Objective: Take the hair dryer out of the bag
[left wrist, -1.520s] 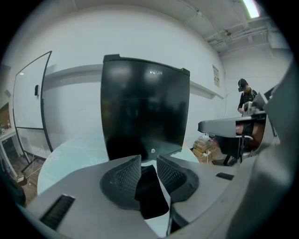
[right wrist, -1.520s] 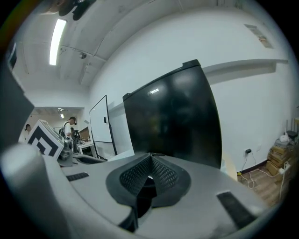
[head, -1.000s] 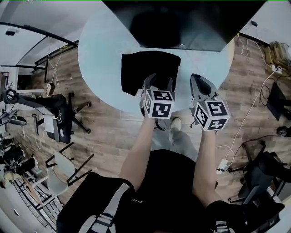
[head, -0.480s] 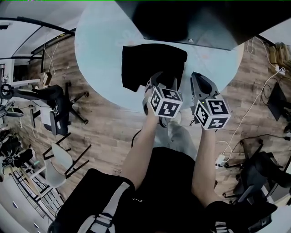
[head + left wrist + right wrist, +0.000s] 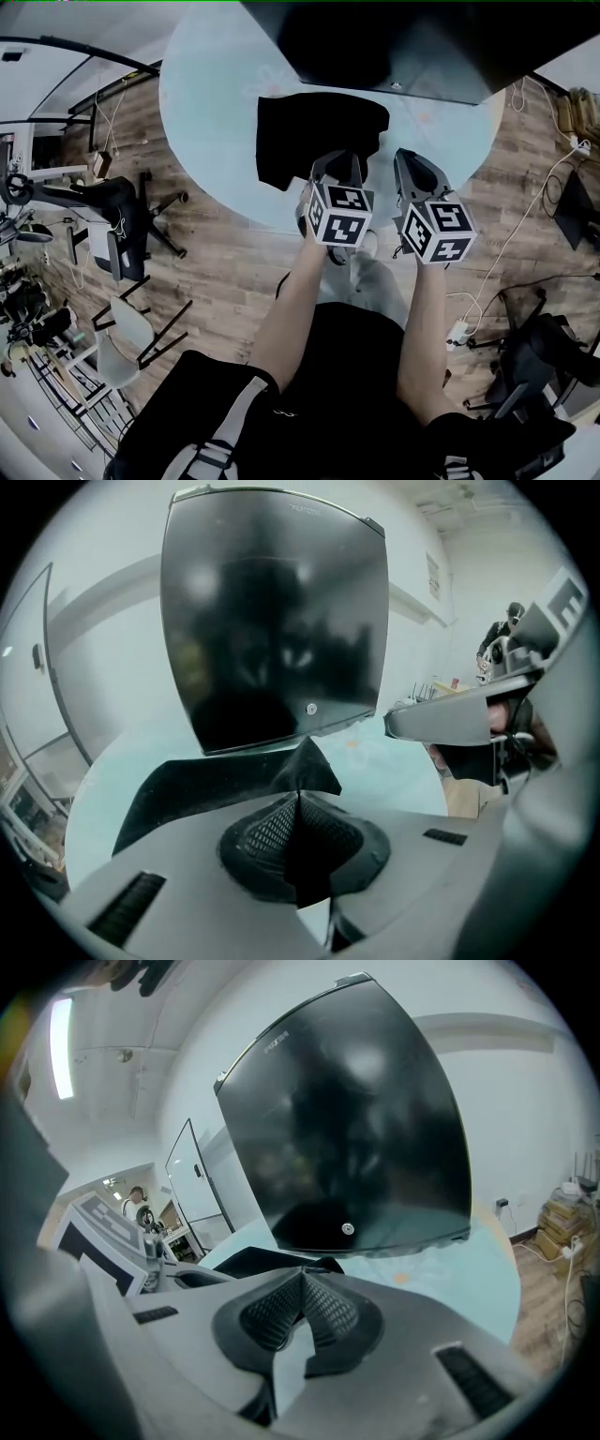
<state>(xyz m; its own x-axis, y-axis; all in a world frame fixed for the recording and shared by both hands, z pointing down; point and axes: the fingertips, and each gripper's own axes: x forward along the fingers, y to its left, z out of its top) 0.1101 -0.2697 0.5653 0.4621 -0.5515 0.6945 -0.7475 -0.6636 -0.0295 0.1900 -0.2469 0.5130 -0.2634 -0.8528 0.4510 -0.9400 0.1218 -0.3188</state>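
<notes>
Pinching the near edge of the black bag [image 5: 305, 131], the left tool [image 5: 335, 161] is clenched. In the left gripper view its pads meet on a peak of the bag's fabric that stands above the rest of the bag. Right of the bag's near corner, the right tool [image 5: 407, 157] is clenched with nothing between its pads, over the tabletop [image 5: 211, 103]. Beyond the bag stands a dark monitor [image 5: 403, 42]. The bag lies on the tabletop; no view shows the hair dryer.
</notes>
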